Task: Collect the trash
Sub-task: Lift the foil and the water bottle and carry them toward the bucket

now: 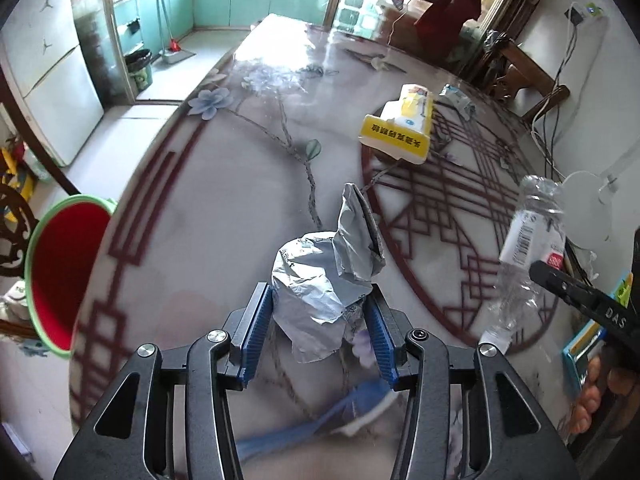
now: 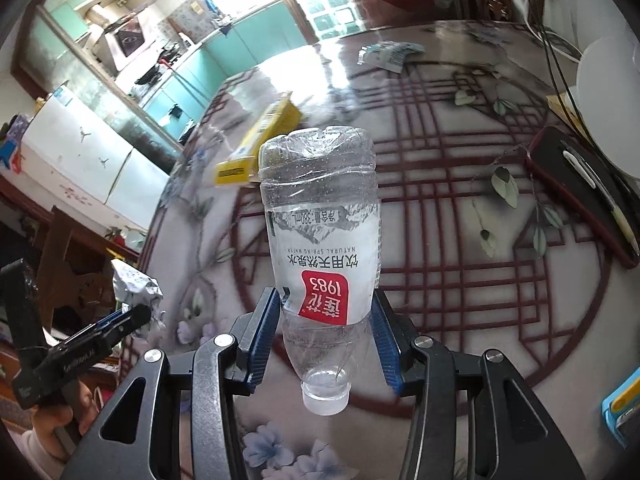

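Observation:
A crumpled silver foil wrapper is lifted off the patterned table, pinched between the blue pads of my left gripper, which is shut on it. A clear, empty plastic water bottle with a red and white label hangs cap-down in my right gripper, whose pads press its lower sides. In the left wrist view the bottle is at the right. The right wrist view shows the foil wrapper at the far left. A red bin with a green rim stands beside the table's left edge.
A yellow tissue pack and a small torn wrapper lie further out on the table. A phone in a red case, a white lamp base and cables sit at the right. A blurred blue and white thing lies under my left gripper.

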A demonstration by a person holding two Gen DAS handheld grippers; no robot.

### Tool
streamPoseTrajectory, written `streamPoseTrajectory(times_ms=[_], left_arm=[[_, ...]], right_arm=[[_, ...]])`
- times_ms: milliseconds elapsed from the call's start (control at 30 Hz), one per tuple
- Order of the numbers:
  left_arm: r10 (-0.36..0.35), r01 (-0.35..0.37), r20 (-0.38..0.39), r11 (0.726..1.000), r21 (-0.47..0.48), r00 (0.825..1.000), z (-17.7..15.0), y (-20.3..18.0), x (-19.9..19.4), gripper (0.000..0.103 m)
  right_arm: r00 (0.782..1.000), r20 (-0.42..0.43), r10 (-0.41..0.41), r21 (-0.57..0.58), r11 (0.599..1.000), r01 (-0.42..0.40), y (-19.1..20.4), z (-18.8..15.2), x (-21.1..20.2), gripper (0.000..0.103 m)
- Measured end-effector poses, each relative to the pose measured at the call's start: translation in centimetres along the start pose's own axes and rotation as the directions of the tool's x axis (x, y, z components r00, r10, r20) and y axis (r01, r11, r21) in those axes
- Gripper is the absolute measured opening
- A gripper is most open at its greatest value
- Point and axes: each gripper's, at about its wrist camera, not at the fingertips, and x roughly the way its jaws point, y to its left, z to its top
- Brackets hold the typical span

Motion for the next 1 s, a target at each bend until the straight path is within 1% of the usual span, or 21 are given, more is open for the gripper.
streamPoseTrajectory(times_ms=[133, 367, 800, 1000], left_arm=[[-0.002, 0.002, 0.015, 1.0, -0.007, 1.0, -0.8, 0.6, -1.1, 0.046], [0.005, -0.005, 0.017, 1.0, -0.018, 1.0, -1.7, 1.7, -1.7, 0.046], [0.005, -0.004, 0.013, 0.999, -0.041, 1.0, -2.8, 3.5, -2.4, 0.046], [0.004, -0.003, 0.019, 0.999, -0.034, 1.0, -2.8, 4.1, -2.8, 0.046]], right_arm=[[1.0, 0.005, 0.018, -0.033, 0.999, -0.018, 1.7, -0.6, -0.4, 0.044], [0.999, -0.006, 0.038, -0.083, 0.996, -0.039, 4.3, -2.1, -0.8, 0.044], [0.998, -0.005, 0.058, -0.123, 0.991, -0.058, 6.3, -2.4, -0.9, 0.044], [0.998, -0.005, 0.064, -0.136, 0.989, -0.065, 7.3, -2.3, -0.6, 0.044]])
